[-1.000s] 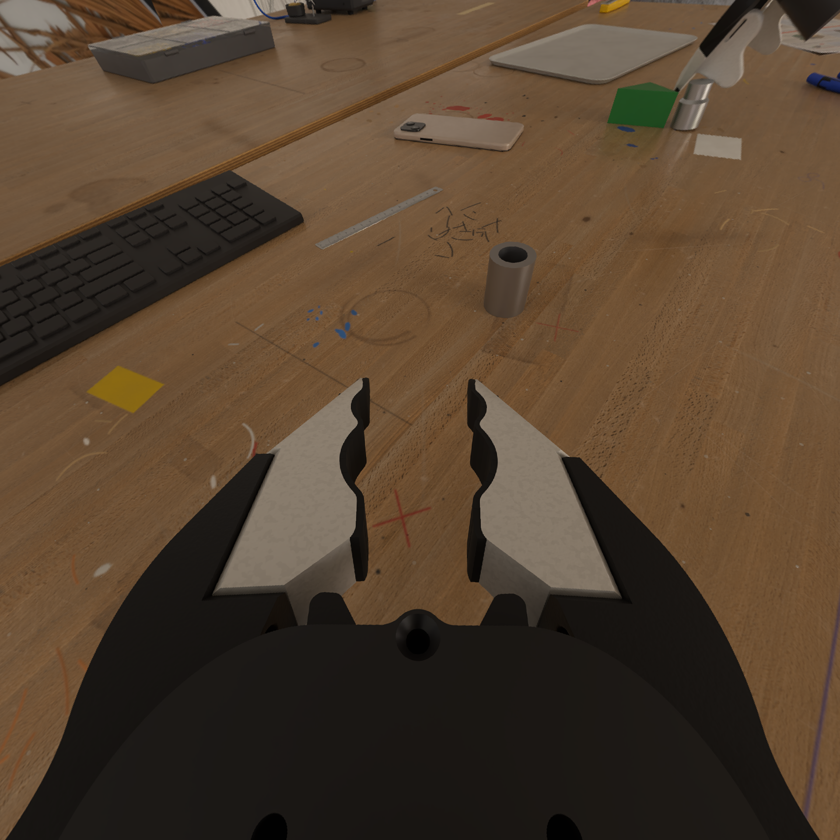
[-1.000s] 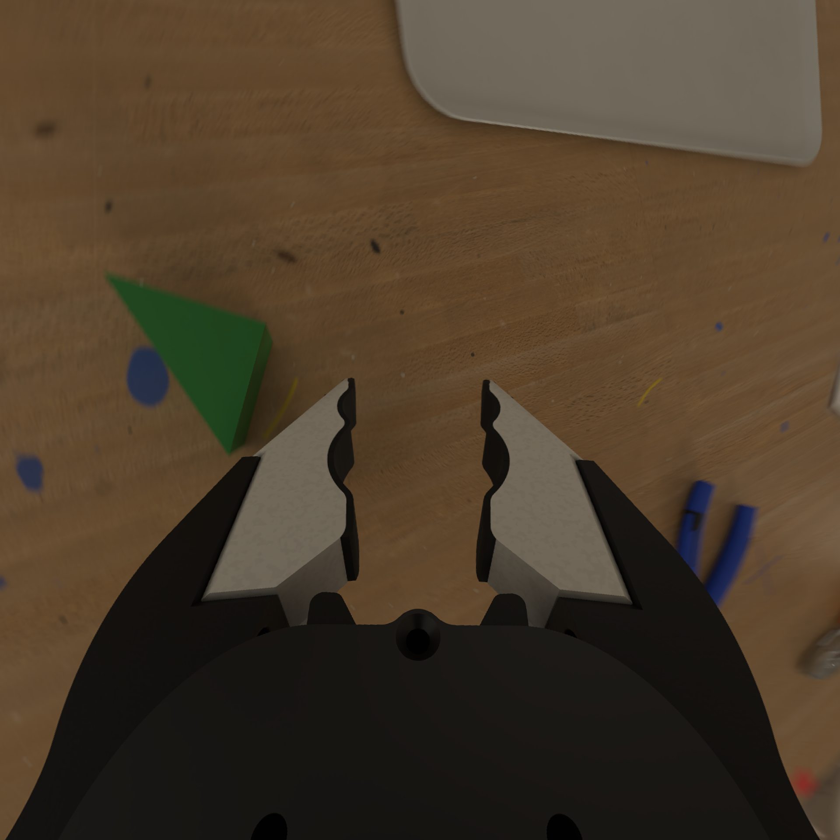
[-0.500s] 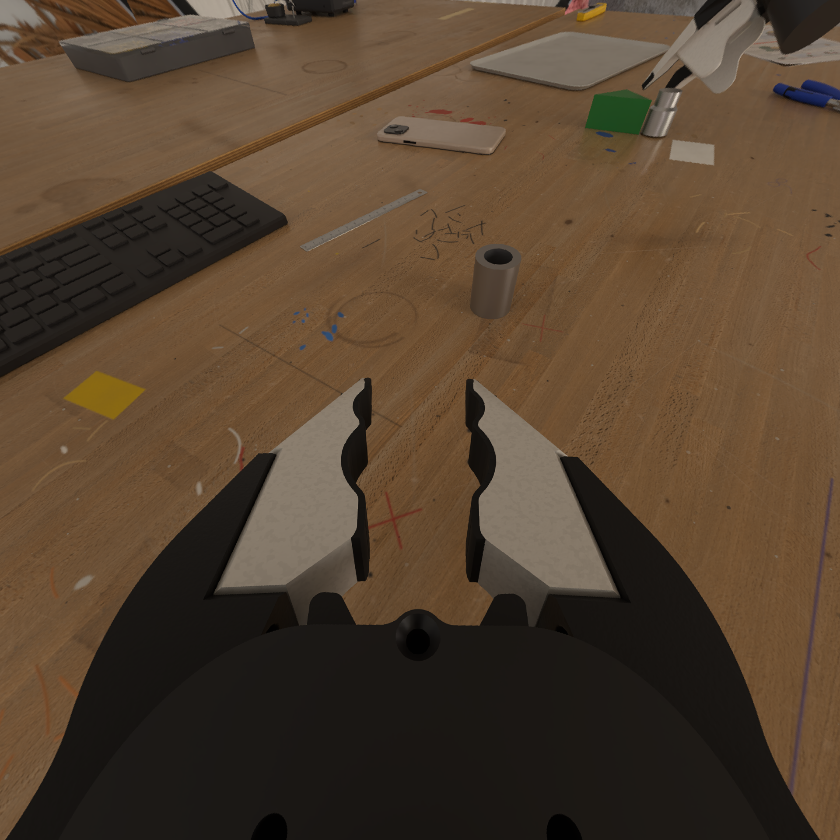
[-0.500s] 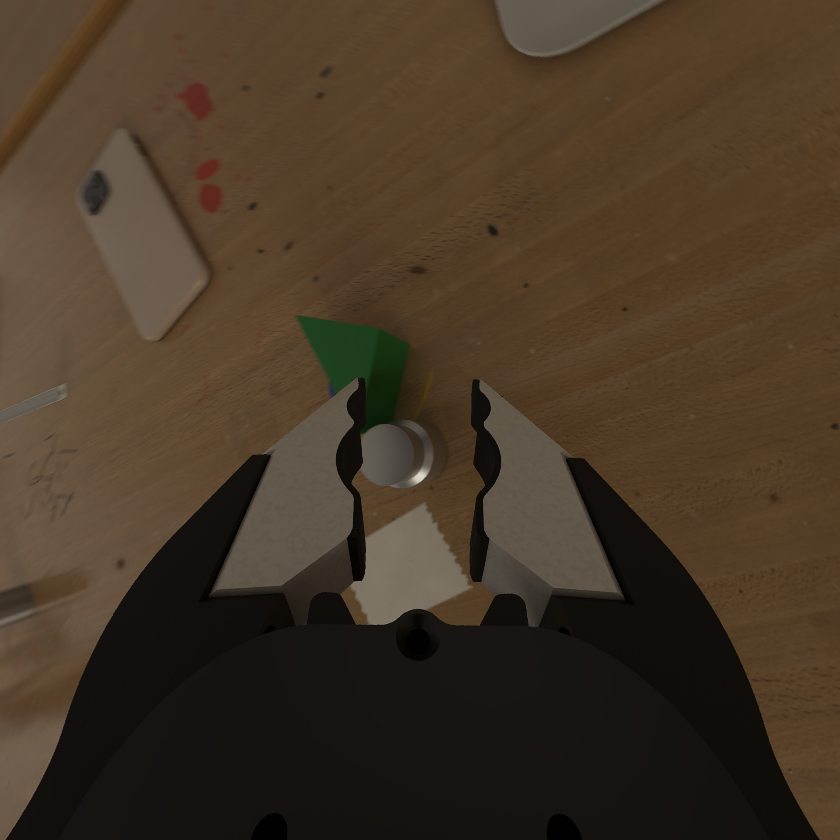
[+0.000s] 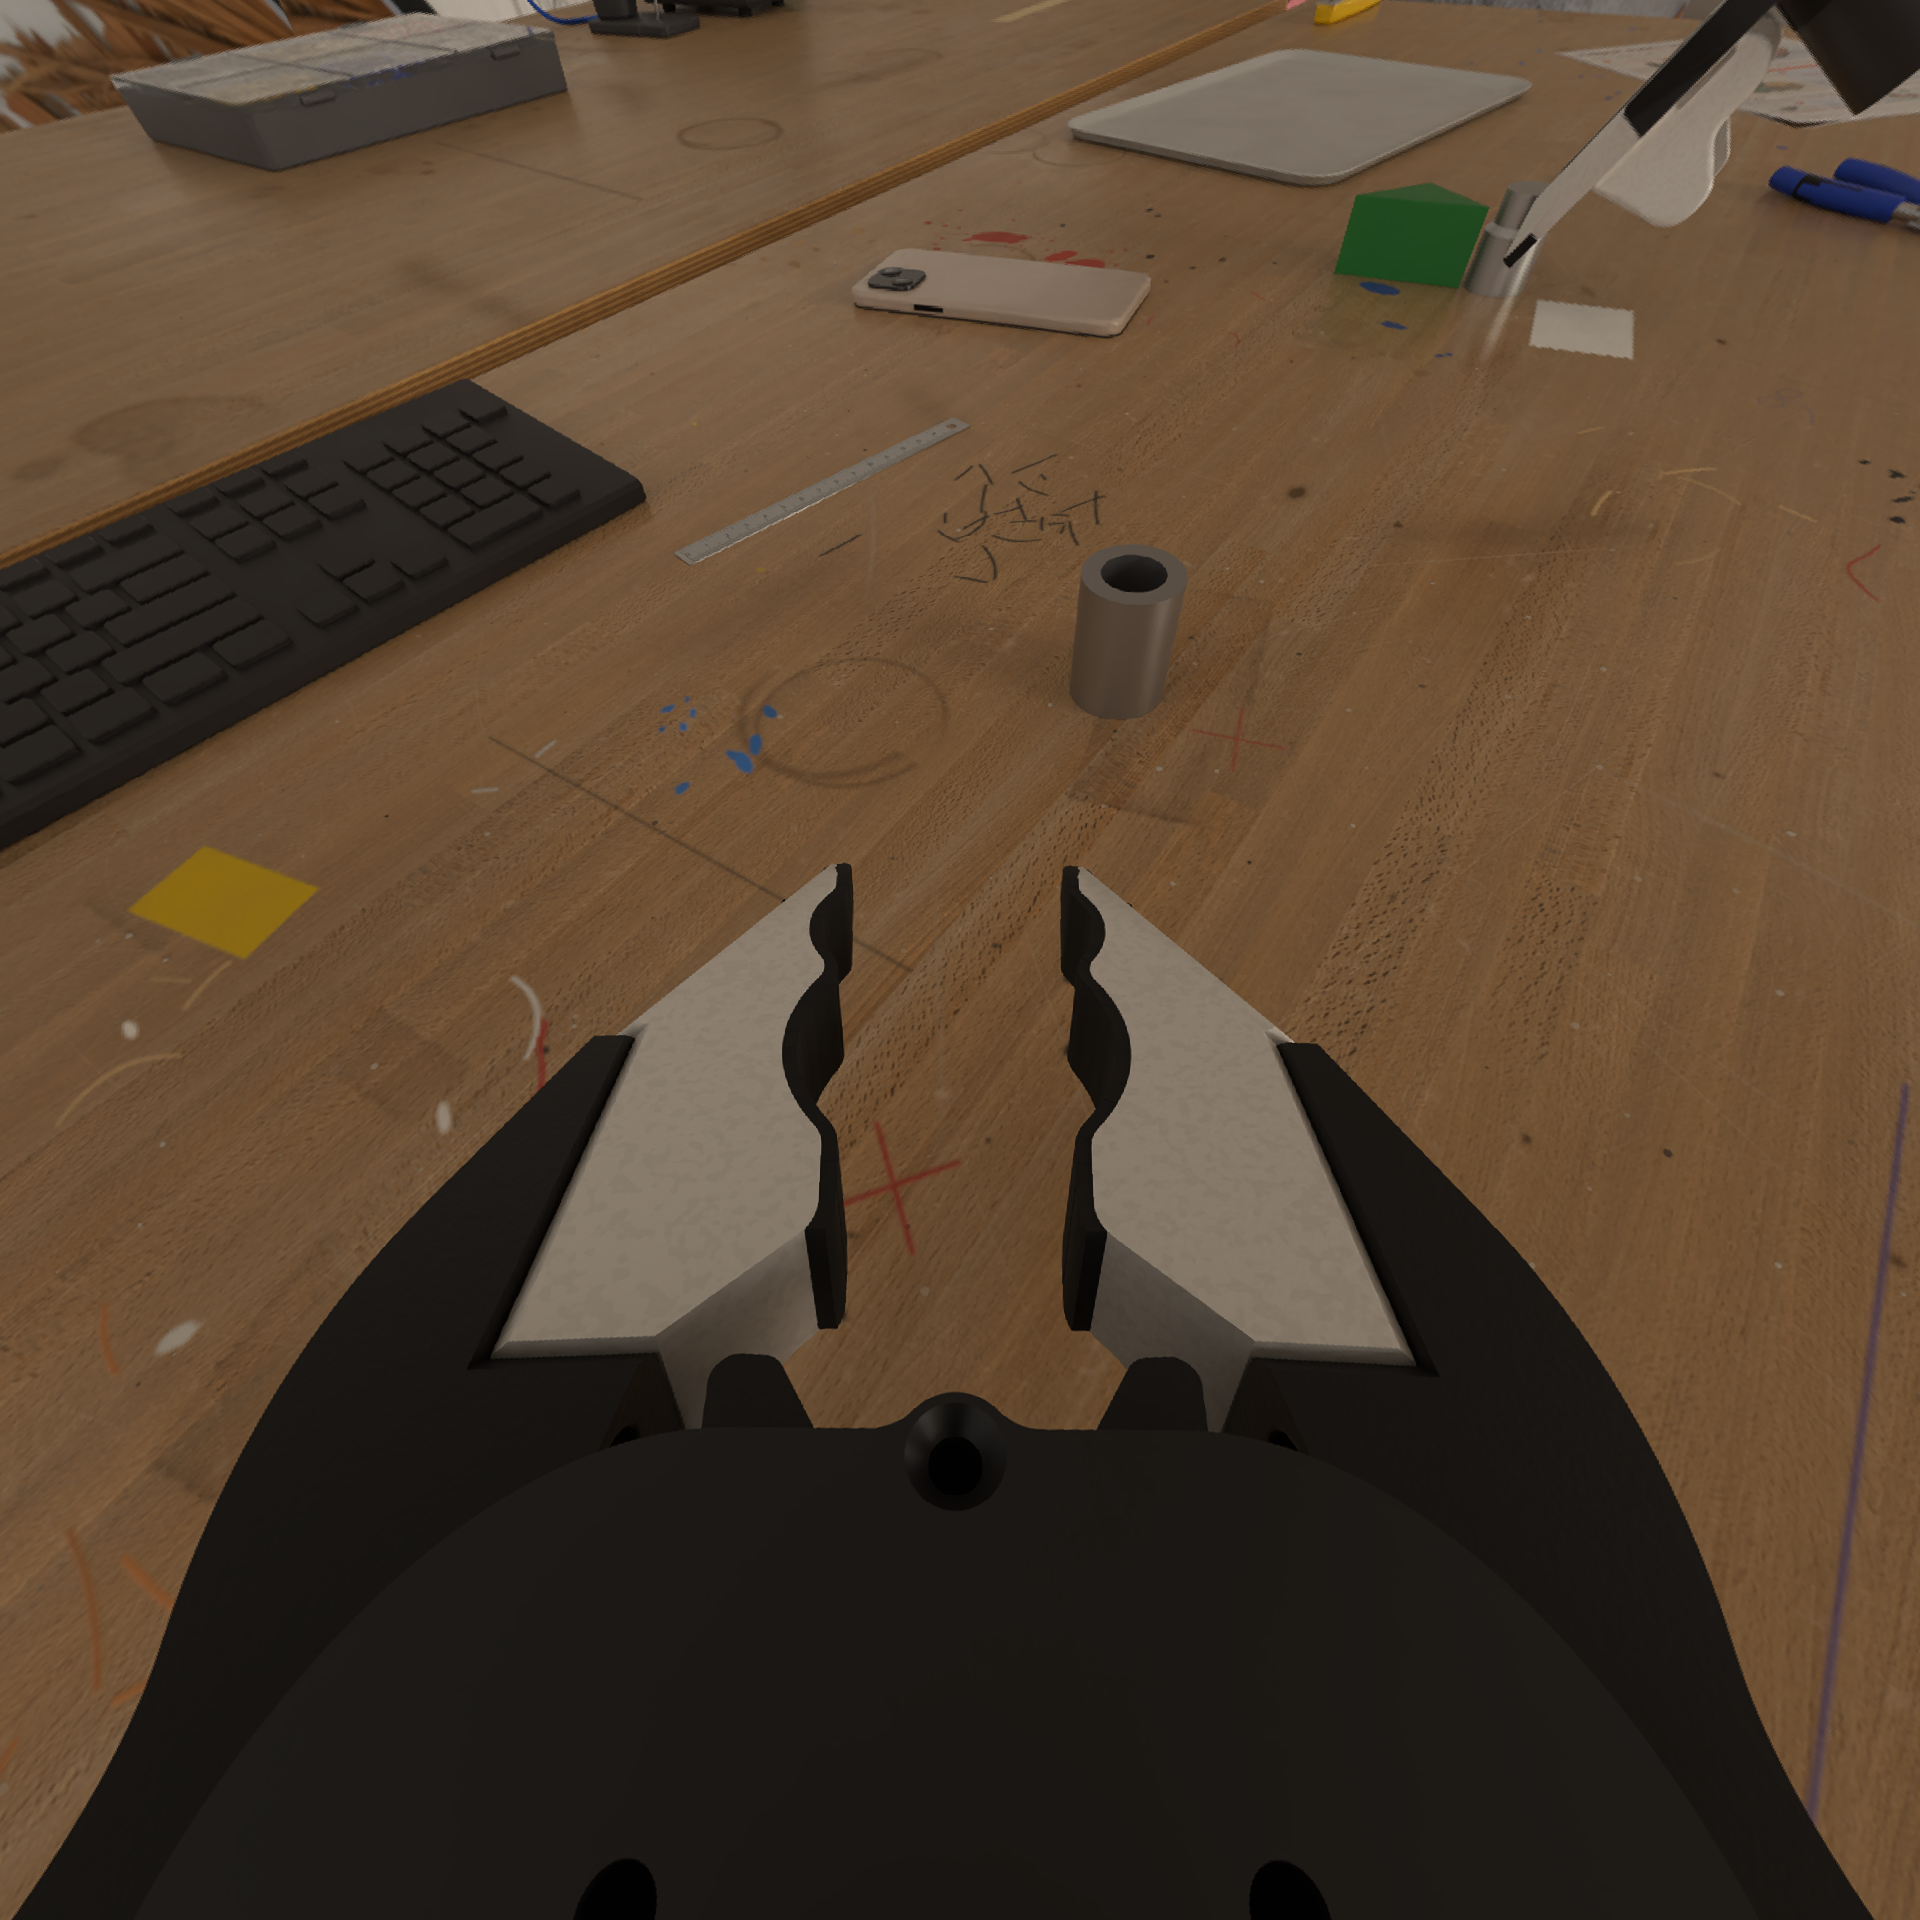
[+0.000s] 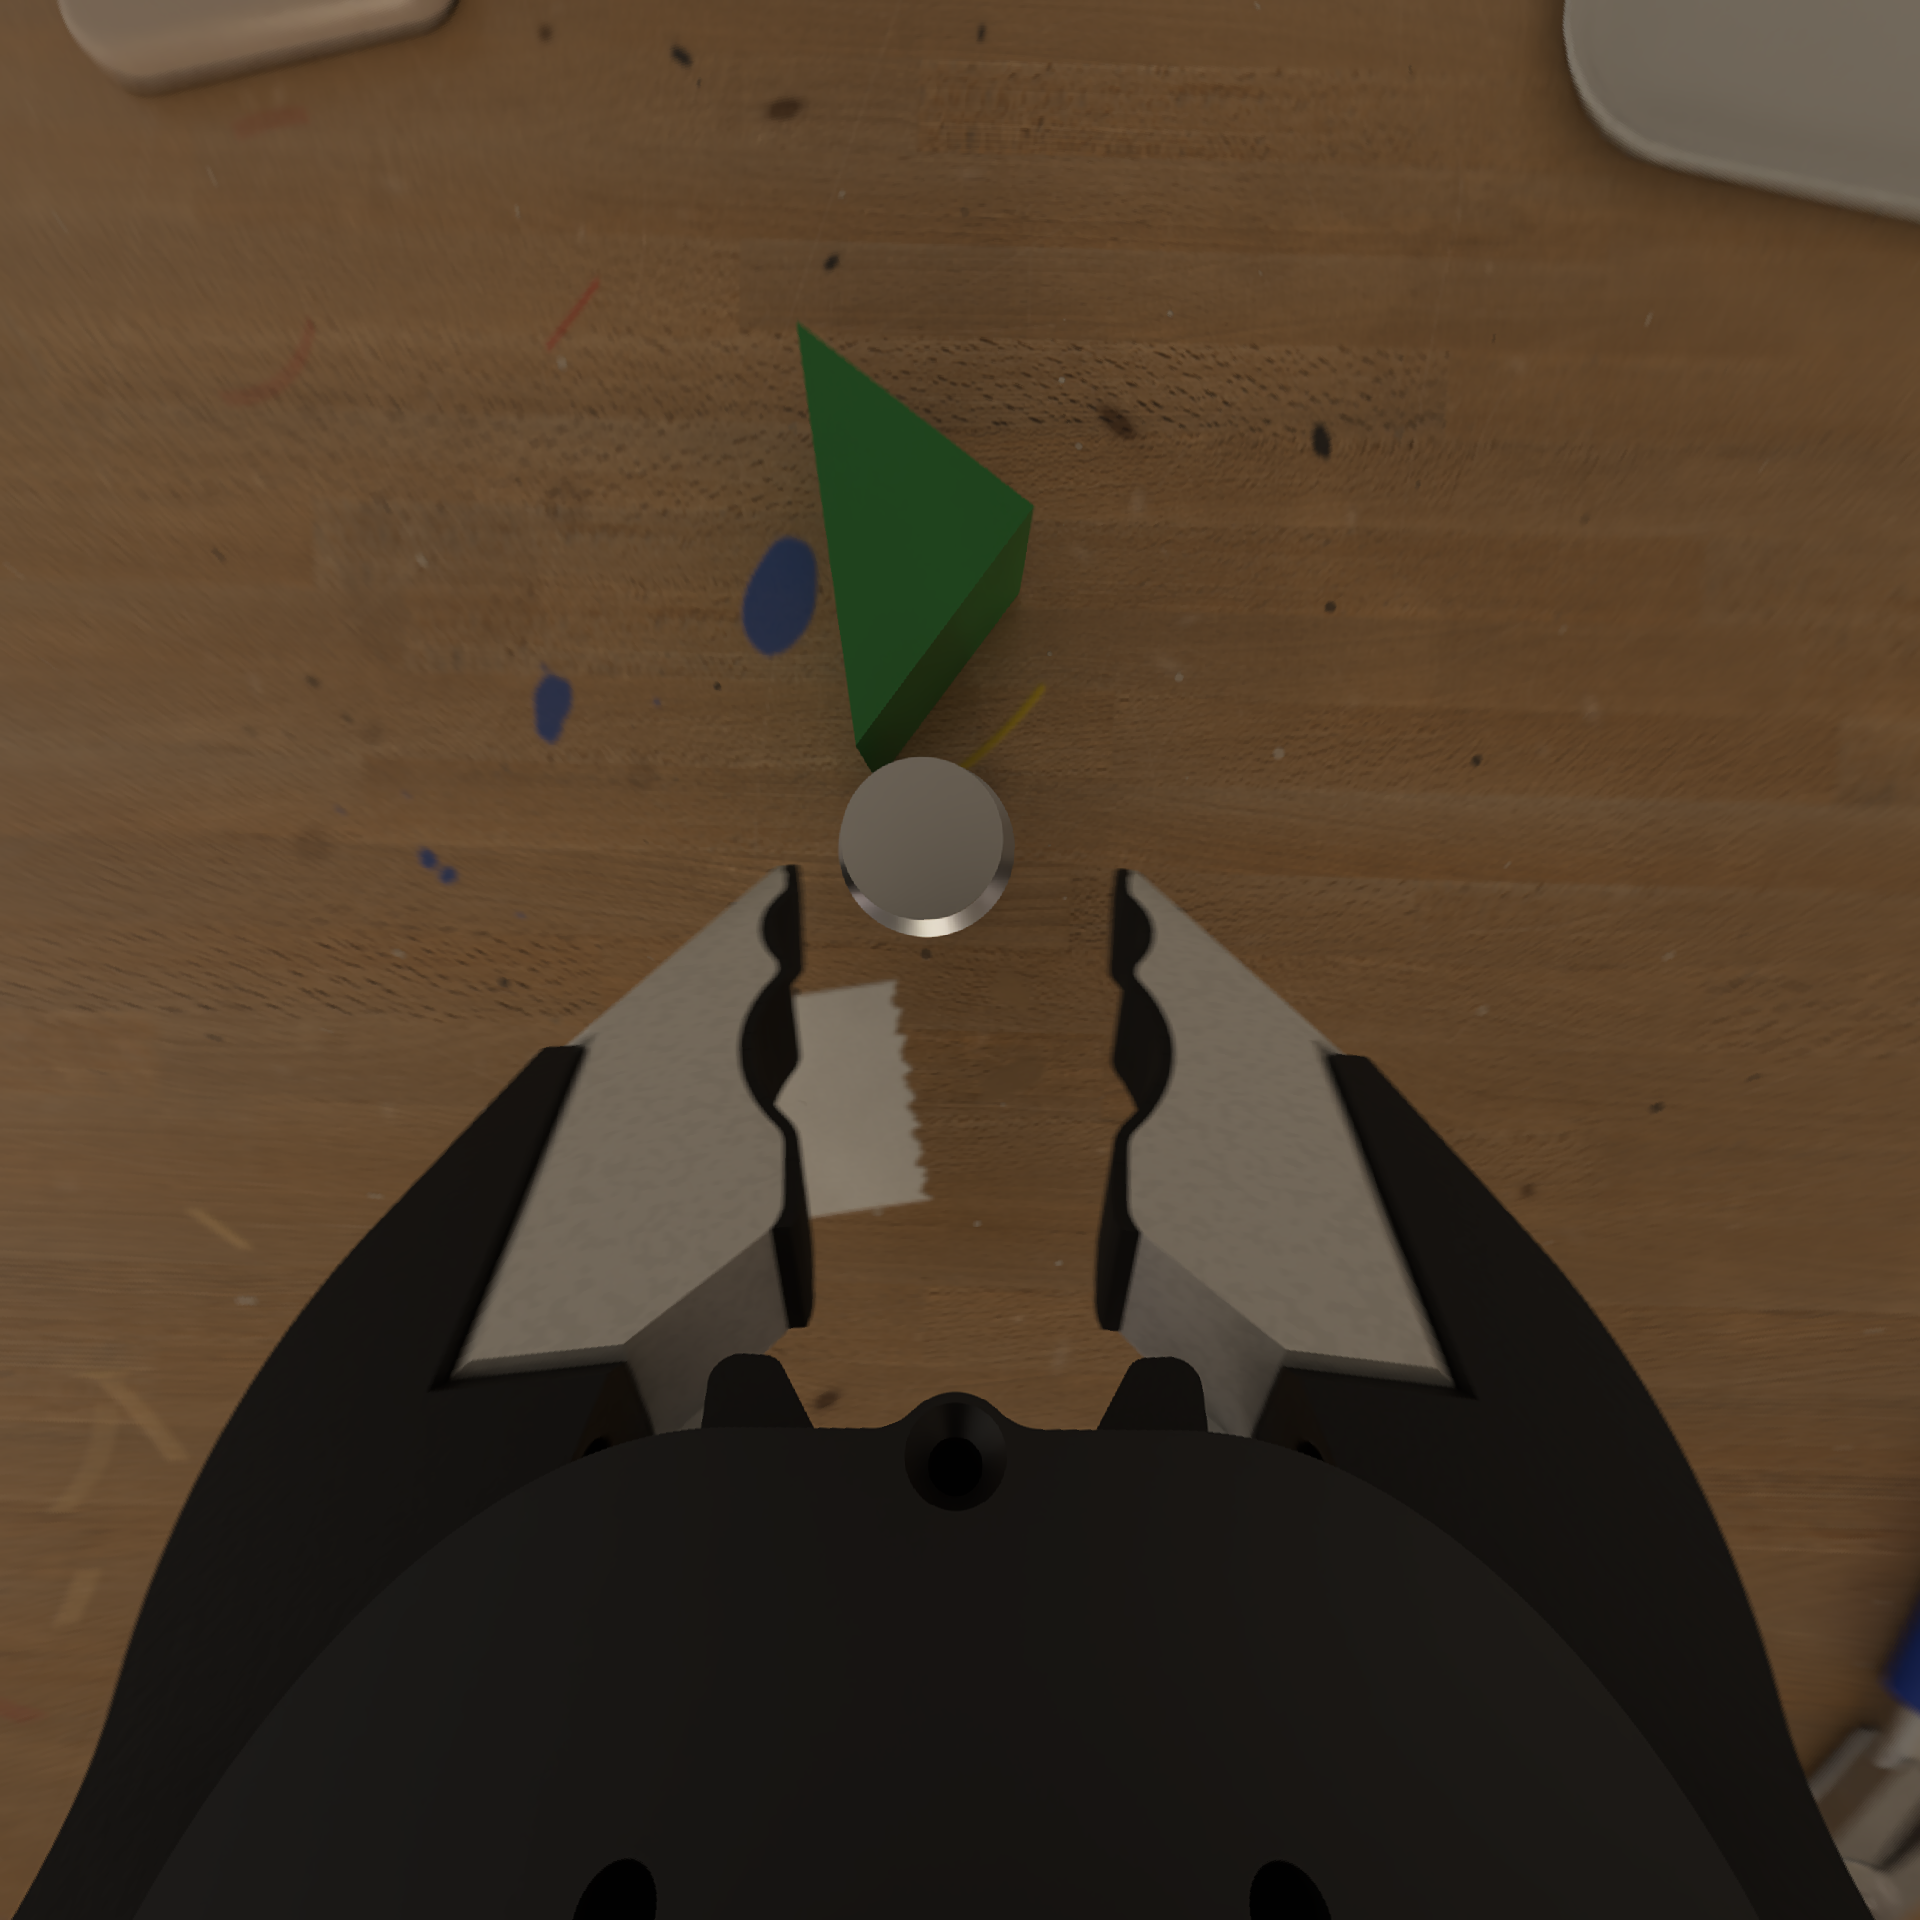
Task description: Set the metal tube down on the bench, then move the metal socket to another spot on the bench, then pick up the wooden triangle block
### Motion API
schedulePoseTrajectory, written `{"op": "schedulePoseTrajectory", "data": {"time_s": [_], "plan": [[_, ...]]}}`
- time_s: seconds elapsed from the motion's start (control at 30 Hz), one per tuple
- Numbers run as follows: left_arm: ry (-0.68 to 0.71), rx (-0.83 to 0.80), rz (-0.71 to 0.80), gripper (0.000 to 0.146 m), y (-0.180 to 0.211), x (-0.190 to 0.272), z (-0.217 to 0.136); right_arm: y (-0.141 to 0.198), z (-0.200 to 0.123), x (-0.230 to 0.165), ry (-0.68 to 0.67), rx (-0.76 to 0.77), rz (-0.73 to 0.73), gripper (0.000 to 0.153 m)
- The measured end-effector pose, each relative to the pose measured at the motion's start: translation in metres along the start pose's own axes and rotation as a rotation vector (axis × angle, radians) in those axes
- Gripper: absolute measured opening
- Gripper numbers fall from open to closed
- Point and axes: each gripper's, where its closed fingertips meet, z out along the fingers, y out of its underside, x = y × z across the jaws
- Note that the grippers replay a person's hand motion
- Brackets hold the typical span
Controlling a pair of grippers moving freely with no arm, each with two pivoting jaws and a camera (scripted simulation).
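The grey metal tube [image 5: 1127,634] stands upright on the wooden bench [image 5: 1455,831], ahead of my open, empty left gripper [image 5: 956,883]. The green wooden triangle block [image 5: 1408,234] lies far right, with the small metal socket [image 5: 1496,249] standing against its corner. My right gripper [image 5: 1590,203] hovers over them. In the right wrist view, looking straight down, the socket [image 6: 925,847] sits just ahead of the open right gripper [image 6: 956,883], slightly left of centre, touching the tip of the block [image 6: 914,540]. Nothing is held.
A black keyboard [image 5: 260,561], steel ruler [image 5: 821,488] and phone [image 5: 1003,291] lie to the left. A grey tray [image 5: 1299,114] and grey box [image 5: 343,88] sit at the back. Blue pens [image 5: 1849,187] and a white paper scrap [image 6: 857,1101] lie near the socket.
The right gripper has swung from beside the block to above the socket, and its jaws stand wider than half a second ago. The left gripper has drawn back a little from the tube.
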Motion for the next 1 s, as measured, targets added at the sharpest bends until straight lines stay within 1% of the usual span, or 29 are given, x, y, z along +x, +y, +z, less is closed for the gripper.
{"op": "schedulePoseTrajectory", "data": {"time_s": [0.07,0.1,0.2,0.27,0.33,0.4,0.43,0.47,0.5,0.63,0.67,0.73,0.8,0.87,0.93,1.0], "plan": [[-0.002,0.001,0.002,0.040,0.000,0.000,0.000,0.000,0.001,0.001,0.034,0.011,-0.097,0.036],[-0.003,0.002,0.002,0.040,0.000,0.000,0.000,0.001,0.000,0.001,0.043,0.012,-0.136,0.032],[-0.003,0.003,-0.002,0.039,0.000,-0.001,-0.001,-0.003,-0.010,0.006,0.127,0.021,-0.299,0.032],[0.000,0.003,-0.007,0.039,0.000,-0.001,0.000,-0.007,-0.025,0.016,0.268,0.004,-0.464,0.032],[0.004,0.001,-0.011,0.039,0.000,-0.001,0.000,-0.013,-0.045,0.032,0.488,-0.049,-0.671,0.032],[0.005,-0.001,-0.010,0.039,0.000,-0.001,0.000,-0.017,-0.063,0.043,0.674,-0.131,-0.893,0.032],[0.005,-0.002,-0.008,0.039,0.001,0.000,0.001,-0.019,-0.070,0.046,0.746,-0.169,-0.990,0.032],[0.004,-0.002,-0.005,0.039,0.001,0.000,0.001,-0.020,-0.073,0.047,0.779,-0.183,-1.040,0.032],[0.003,-0.002,-0.002,0.039,0.001,0.000,0.000,-0.019,-0.075,0.046,0.769,-0.180,-1.039,0.032],[-0.001,-0.004,0.007,0.038,0.001,0.000,0.000,-0.018,-0.082,0.049,0.734,-0.173,-0.942,0.032],[0.000,-0.005,0.007,0.038,0.001,0.001,0.000,-0.016,-0.081,0.046,0.694,-0.157,-0.889,0.032],[0.001,-0.007,0.009,0.038,0.001,0.001,0.000,-0.017,-0.077,0.026,0.532,-0.068,-0.719,0.032],[0.002,-0.008,0.009,0.038,0.001,0.001,0.001,-0.028,-0.077,-0.010,0.322,0.066,-0.541,0.032],[0.004,-0.011,0.006,0.038,0.002,0.002,0.001,-0.046,-0.085,-0.059,0.105,0.189,-0.412,0.032],[0.005,-0.014,0.004,0.038,0.002,0.002,0.002,-0.064,-0.095,-0.112,-0.068,0.277,-0.372,0.032],[0.003,-0.013,0.008,0.038,0.002,0.002,0.002,-0.074,-0.099,-0.166,-0.212,0.319,-0.378,0.032]]}}
